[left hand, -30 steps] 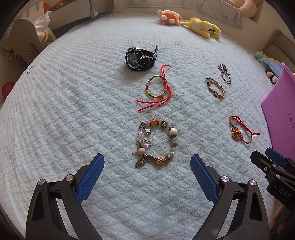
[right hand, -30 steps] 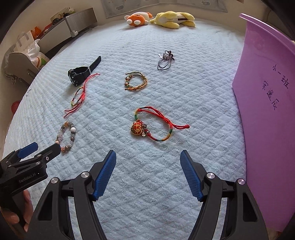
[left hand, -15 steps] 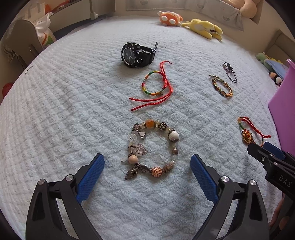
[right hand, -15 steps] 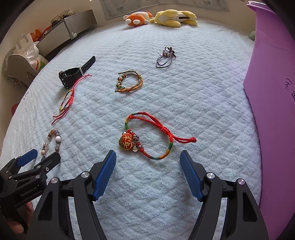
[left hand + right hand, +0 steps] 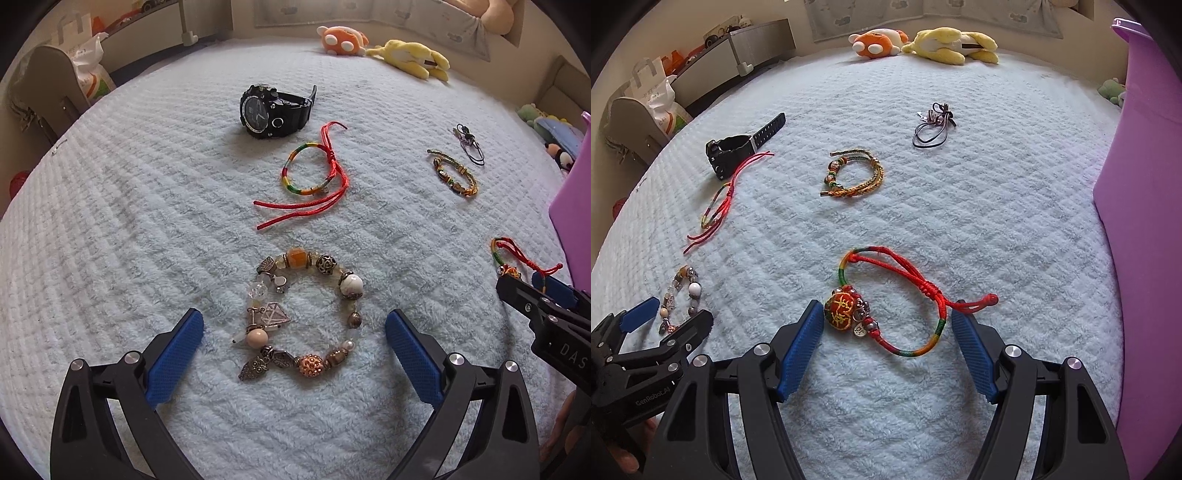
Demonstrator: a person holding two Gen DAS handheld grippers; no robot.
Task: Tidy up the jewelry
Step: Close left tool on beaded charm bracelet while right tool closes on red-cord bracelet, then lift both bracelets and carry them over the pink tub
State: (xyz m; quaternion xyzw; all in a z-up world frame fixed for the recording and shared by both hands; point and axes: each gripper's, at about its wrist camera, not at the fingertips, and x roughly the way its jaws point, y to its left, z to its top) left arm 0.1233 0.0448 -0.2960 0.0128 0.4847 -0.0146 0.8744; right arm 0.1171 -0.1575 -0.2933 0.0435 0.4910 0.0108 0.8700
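A: Left gripper [image 5: 293, 328]: jaws wide, nothing held. Beaded charm bracelet [image 5: 304, 314] lies flat on the pale quilted bedspread [image 5: 147, 206], between the blue pads, touching neither.

B: Right gripper [image 5: 886, 328]?

A: Also spread wide, empty. Red cord bracelet with embroidered charm [image 5: 897, 302] sits between its fingers; charm just beside the left pad, contact unclear. Cord tail runs past the right pad.

B: Rest of the jewelry?

A: Farther out: black watch [image 5: 275, 110], rainbow cord bracelet with long red tails [image 5: 314, 173] just near of it, braided gold-green bracelet [image 5: 853, 177] mid-bed, dark cord loop [image 5: 932, 125] beyond that.

B: Edges?

A: Purple bin [image 5: 1145, 221] along the right. Orange plush [image 5: 877, 40] and yellow plush [image 5: 953, 44] at the far edge.
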